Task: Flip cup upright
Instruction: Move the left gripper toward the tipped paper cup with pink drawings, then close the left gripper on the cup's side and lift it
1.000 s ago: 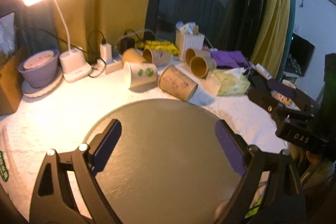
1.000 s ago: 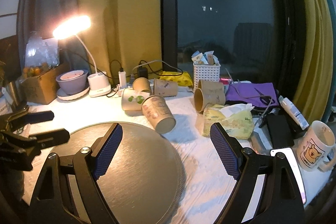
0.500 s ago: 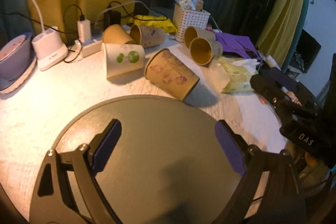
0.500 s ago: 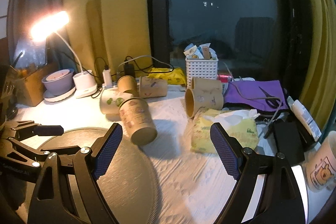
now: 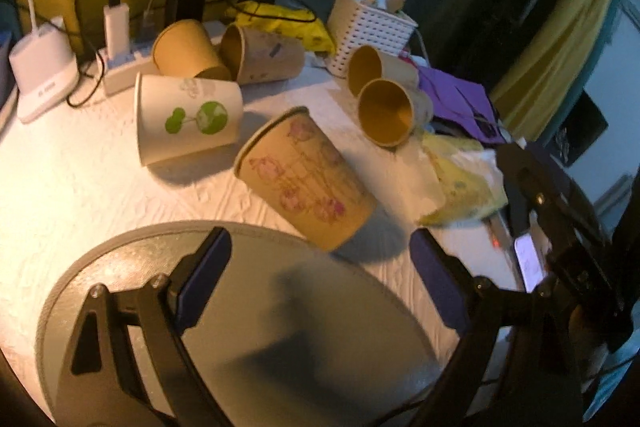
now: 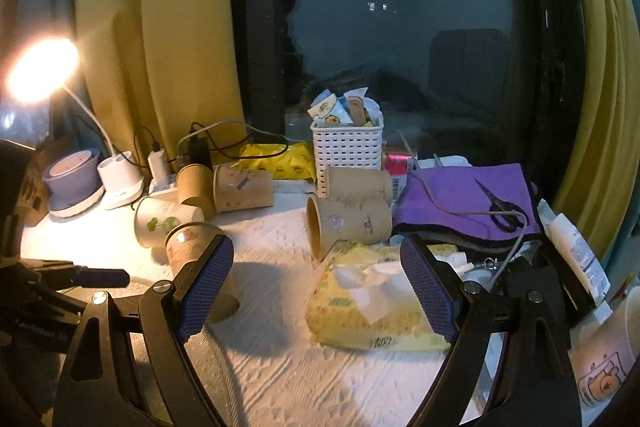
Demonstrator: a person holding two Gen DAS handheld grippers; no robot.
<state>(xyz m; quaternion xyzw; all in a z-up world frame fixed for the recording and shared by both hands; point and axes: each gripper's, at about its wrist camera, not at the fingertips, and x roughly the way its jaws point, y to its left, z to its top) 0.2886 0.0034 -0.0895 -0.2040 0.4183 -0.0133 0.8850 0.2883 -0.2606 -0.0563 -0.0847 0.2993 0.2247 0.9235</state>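
A white embossed table covering carries a round grey metal tray at its near edge. The left gripper gapes wide, empty, above the tray. Just beyond lies the brown paper cup, on its side. The right gripper, equally wide and empty, hovers before a yellow tissue pack.
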